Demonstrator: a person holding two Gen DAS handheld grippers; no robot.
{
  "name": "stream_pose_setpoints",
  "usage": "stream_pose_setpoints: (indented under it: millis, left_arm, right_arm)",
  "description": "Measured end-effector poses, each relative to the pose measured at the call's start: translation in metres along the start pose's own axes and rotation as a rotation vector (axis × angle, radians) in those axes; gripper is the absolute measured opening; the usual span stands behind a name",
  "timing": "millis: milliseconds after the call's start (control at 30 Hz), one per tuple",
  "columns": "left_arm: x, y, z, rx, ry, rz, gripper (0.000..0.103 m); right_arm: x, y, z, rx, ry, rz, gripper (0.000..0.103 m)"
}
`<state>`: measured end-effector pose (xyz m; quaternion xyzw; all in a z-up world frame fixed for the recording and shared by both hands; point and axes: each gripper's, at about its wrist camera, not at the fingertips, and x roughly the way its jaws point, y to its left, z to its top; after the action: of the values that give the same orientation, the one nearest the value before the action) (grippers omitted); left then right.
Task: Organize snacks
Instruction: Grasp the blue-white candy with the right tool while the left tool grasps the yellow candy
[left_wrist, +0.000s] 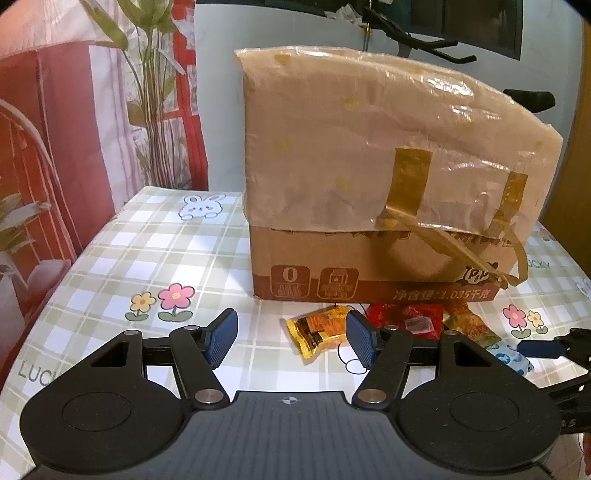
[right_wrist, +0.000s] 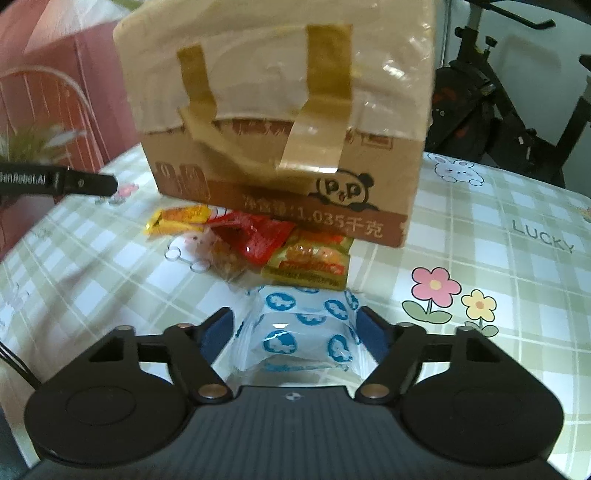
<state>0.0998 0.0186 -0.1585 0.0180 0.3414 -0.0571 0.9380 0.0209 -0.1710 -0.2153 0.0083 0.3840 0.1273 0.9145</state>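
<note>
At the bottom centre, the right gripper (right_wrist: 295, 332) has its jaws spread around a white packet with blue prints (right_wrist: 301, 332). Above it lie a green-yellow packet (right_wrist: 308, 264), a red packet (right_wrist: 258, 236) and a yellow packet (right_wrist: 177, 219), under the taped cardboard box (right_wrist: 280, 110) on the checked tablecloth (right_wrist: 498, 240).

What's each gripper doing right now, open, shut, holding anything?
Left gripper: open, empty, above the tablecloth.
Right gripper: open, fingers either side of the blue-and-white snack packet; contact cannot be told.

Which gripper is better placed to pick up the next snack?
Right. The right gripper already straddles the blue-and-white packet, jaws open on either side. The left gripper is open over bare tablecloth, beside the yellow packet.
</note>
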Motion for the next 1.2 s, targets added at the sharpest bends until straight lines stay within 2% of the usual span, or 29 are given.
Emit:
stream_pose_setpoints:
  millis: [33,167,367,533,567,600,667,767,1000,1200]
  left_arm:
    - [0.002,-0.001,0.0,-0.001,0.005,-0.004,0.067]
    - [0.01,-0.01,0.0,0.007,0.015,-0.031,0.067]
    - [0.026,-0.025,-0.002,0.041,0.024,-0.054,0.067]
    - [0.046,-0.006,0.0,0.032,0.022,-0.026,0.066]
    - [0.05,0.001,0.003,0.012,0.022,-0.03,0.063]
    - [0.054,0.006,0.005,-0.006,0.022,-0.04,0.058]
    - [0.063,0.012,0.01,-0.025,0.029,-0.065,0.055]
    - [0.077,0.011,0.014,0.0,0.044,-0.087,0.045]
    - [0.093,0.005,0.009,0.029,0.098,-0.201,0.045]
    - [0.075,0.002,-0.01,0.072,0.128,-0.282,0.045]
  right_arm:
    - [0.0,0.001,-0.001,-0.012,-0.003,-0.013,0.066]
    - [-0.004,-0.001,-0.003,-0.013,-0.021,-0.007,0.059]
    - [-0.012,-0.006,-0.005,0.007,-0.033,-0.007,0.056]
    - [-0.014,-0.008,-0.008,0.019,-0.038,0.0,0.056]
    - [-0.014,-0.009,-0.008,0.021,-0.037,0.001,0.056]
    - [-0.014,-0.009,-0.008,0.024,-0.037,0.001,0.056]
    - [-0.014,-0.009,-0.007,0.03,-0.037,0.003,0.056]
    - [-0.014,-0.01,-0.007,0.039,-0.037,0.006,0.056]
    - [-0.014,-0.01,-0.006,0.043,-0.034,0.012,0.056]
    - [-0.014,-0.01,-0.006,0.049,-0.037,0.014,0.056]
